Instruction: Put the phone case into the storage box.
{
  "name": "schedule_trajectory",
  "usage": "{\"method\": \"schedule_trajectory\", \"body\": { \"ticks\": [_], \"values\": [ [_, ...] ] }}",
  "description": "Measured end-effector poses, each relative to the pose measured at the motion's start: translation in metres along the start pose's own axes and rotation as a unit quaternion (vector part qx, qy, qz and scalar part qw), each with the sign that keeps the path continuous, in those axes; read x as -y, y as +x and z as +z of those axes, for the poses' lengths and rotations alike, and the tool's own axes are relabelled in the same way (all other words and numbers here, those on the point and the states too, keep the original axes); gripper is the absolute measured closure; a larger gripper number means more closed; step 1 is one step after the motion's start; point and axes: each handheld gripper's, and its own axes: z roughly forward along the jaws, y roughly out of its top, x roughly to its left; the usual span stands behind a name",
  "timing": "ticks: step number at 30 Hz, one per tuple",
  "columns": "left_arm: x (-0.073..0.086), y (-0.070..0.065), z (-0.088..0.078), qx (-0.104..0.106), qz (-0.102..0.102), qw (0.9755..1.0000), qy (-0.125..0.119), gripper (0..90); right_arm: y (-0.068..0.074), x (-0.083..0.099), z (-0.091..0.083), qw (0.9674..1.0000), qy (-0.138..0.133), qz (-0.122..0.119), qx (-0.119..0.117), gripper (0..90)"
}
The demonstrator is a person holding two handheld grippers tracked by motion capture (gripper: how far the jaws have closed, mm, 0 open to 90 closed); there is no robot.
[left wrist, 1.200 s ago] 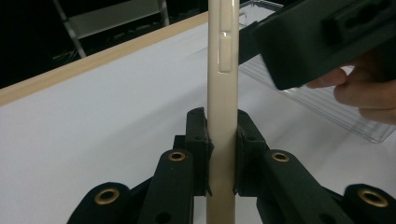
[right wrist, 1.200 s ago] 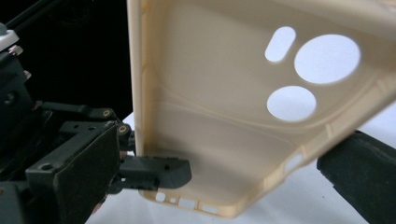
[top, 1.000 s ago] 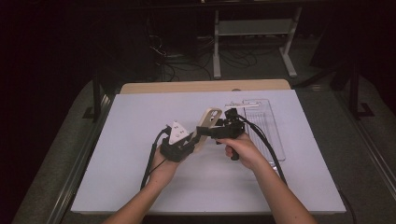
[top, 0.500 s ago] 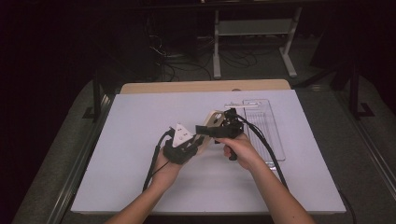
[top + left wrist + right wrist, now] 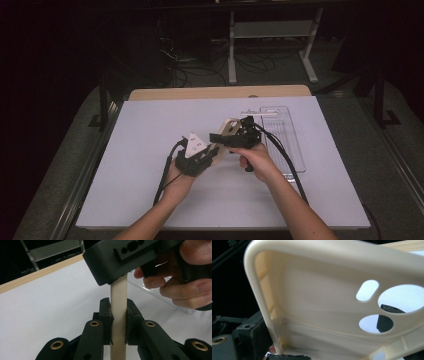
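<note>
High view: a white table top (image 5: 150,150) takes up most of the frame, with a clear plastic tray (image 5: 285,135) lying flat at about three o'clock from the hands. Both forearms come in from six o'clock and meet near the middle of the table, where the cream phone case (image 5: 227,131) is held up off the surface between the two tools.

Left gripper (image 5: 196,159) has its jaws drawn in narrow and clamped on one edge of the case; in the left gripper view the pads (image 5: 106,315) press the thin cream wall (image 5: 118,315) from both sides. Right gripper (image 5: 235,137) sits at the case's two o'clock end; I cannot tell from the pictures whether its jaws are clamped on the case or merely set against it.

In the right gripper view the case's inner face and camera cutouts (image 5: 387,300) show it is empty. Judging by this, the case is lifted and shared between the hands, while setting it down or into the tray looks yet to come.
</note>
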Motion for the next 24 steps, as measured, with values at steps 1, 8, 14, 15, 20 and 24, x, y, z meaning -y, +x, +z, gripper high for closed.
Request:
{"method": "schedule_trajectory", "body": {
  "ticks": [1,8,14,15,20,24],
  "values": [
    [0.000,0.000,0.001,0.001,-0.003,1.0000,-0.003,78.7,0.000,0.000,0.000,1.0000,0.000,0.001,0.000,5.3],
    [0.001,-0.001,0.001,0.006,0.008,0.9999,0.006,71.6,-0.001,0.001,0.000,1.0000,0.004,-0.007,0.003,6.8],
    [0.002,0.001,0.004,0.014,0.000,0.9999,0.009,53.0,-0.001,0.000,-0.001,1.0000,-0.001,-0.003,0.005,7.3],
    [0.002,0.001,0.004,0.015,0.001,0.9998,0.012,48.7,-0.001,0.000,-0.001,1.0000,-0.001,-0.003,0.007,7.4],
    [0.001,0.003,0.003,0.037,-0.003,0.9989,0.029,37.2,-0.003,0.000,-0.002,0.9999,0.000,-0.007,0.011,7.5],
    [0.000,0.009,0.003,0.053,-0.008,0.9980,0.032,28.7,-0.003,0.001,-0.001,0.9999,0.002,-0.005,0.013,7.6]
  ]
}}
